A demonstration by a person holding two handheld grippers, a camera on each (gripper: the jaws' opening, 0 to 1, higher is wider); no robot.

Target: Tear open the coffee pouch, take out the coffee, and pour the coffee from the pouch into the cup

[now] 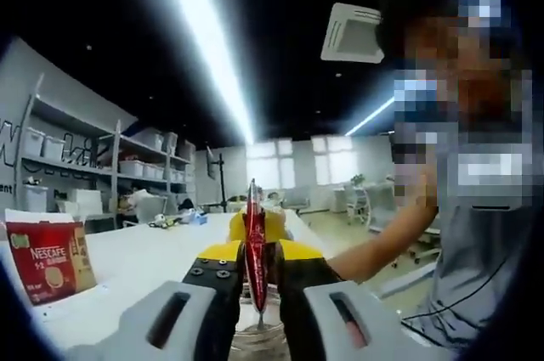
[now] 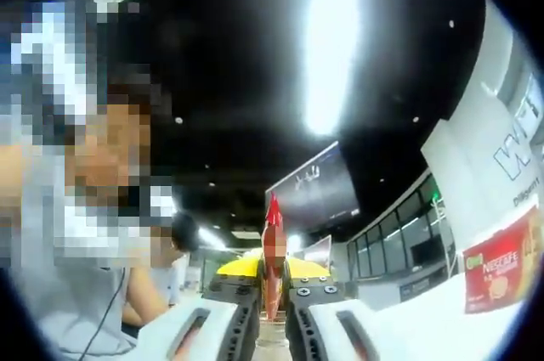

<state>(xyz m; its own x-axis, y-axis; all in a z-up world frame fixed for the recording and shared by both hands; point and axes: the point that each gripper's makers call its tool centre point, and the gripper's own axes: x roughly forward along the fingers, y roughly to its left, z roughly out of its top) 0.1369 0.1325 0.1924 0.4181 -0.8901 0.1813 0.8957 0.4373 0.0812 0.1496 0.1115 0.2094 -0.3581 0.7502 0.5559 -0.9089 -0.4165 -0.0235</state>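
A: Between the black padded jaws of the left gripper [image 1: 256, 289], at 6 o'clock in the left gripper view, stands a slim red coffee stick pouch [image 1: 255, 242], upright and edge-on. Jaws closed down to the pouch's thickness; pads touch it on both sides.

B: Confirmed. Right gripper view: the right gripper [image 2: 272, 314] at 6 o'clock, jaws likewise drawn together on the same narrow red pouch [image 2: 273, 251], its tip pointing to 12 o'clock. Both grippers clamp one pouch.

A: Beyond the pouch in the left gripper view, yellow parts of the other gripper [image 1: 255, 234] face the camera, touching the pouch from the far side. Whether the pouch top is torn: cannot tell, too thin and blurred.

B: Below the left jaws, at 6 o'clock, a clear rounded rim [image 1: 255, 340]; possibly a glass cup, not certain.

A: Surroundings. Red Nescafe cardboard box [image 1: 49, 259] at 8 o'clock, standing on a white table top [image 1: 144, 259], well apart from the pouch.

B: Same red box [image 2: 501, 272] at 4 o'clock in the right gripper view.

A: Person in a grey shirt [image 1: 476, 242] at 3 o'clock, forearm reaching toward the grippers. Shelving with white bins [image 1: 127, 166] at 9 o'clock. Long ceiling light strip [image 1: 208, 38] toward 12 o'clock.
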